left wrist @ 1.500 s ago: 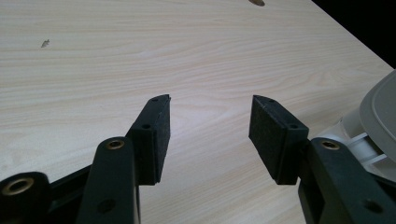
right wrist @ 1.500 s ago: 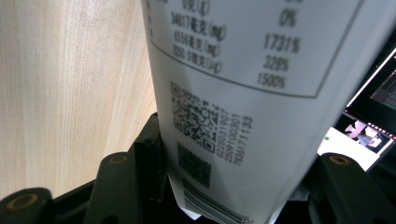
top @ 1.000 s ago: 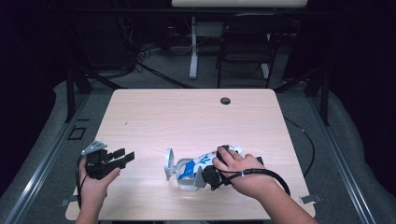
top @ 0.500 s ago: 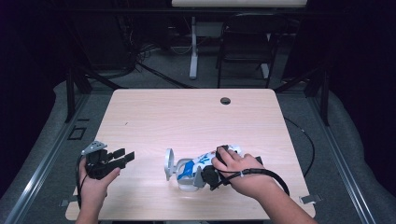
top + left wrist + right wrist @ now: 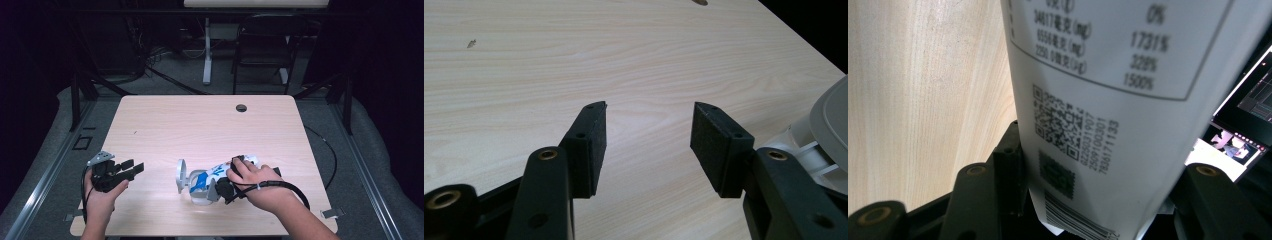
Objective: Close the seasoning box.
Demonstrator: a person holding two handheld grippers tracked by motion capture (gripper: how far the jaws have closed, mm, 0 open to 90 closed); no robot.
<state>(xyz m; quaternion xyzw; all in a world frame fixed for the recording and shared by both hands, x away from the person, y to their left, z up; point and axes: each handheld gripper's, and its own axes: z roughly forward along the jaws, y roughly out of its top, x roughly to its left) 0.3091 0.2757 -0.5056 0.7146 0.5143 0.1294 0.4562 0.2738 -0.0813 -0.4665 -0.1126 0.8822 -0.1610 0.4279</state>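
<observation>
A white bottle with a blue label lay on its side on the wooden table, at six o'clock from the table's middle, its flip cap open. The right gripper clamped it, jaws wide. The right gripper view revealed its barcode; contents could not be told. The left gripper, at nine o'clock from the bottle, stood open, empty.
</observation>
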